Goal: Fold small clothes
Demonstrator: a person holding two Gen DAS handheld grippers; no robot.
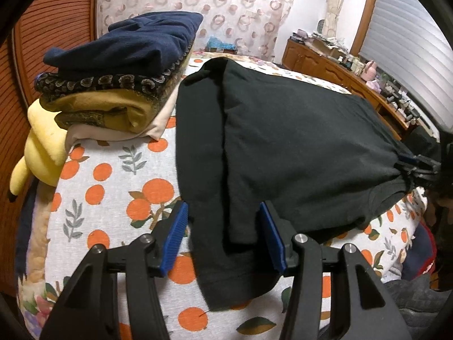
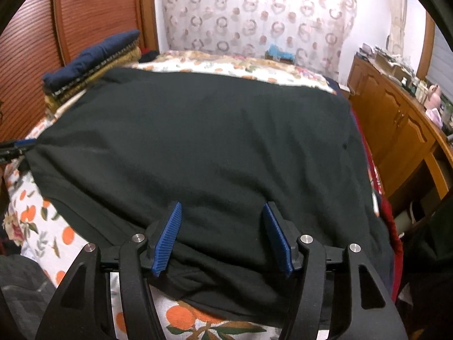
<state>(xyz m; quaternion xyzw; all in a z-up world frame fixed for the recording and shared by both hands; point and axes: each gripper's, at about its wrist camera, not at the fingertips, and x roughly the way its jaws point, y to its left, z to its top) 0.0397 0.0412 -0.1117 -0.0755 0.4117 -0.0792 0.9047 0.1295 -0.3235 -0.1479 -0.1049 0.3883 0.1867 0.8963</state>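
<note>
Both grippers, left gripper (image 1: 223, 212) and right gripper (image 2: 222, 212), stand parted, black garment (image 1: 283, 147) lying unpinched between the jaws

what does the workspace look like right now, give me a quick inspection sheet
surface: bed cover printed with oranges and leaves.
job's things: black garment lies spread on the cover, one side folded in; stack of folded clothes at the far left, navy piece on top.
clutter: yellow plush toy beside the stack.
grippers: left gripper open, straddling the garment's near edge; right gripper open over the garment, pads not pressing it.
cables: nothing seen.
surroundings: wooden cabinet with small items on top, patterned curtain, slatted wooden panel.
</note>
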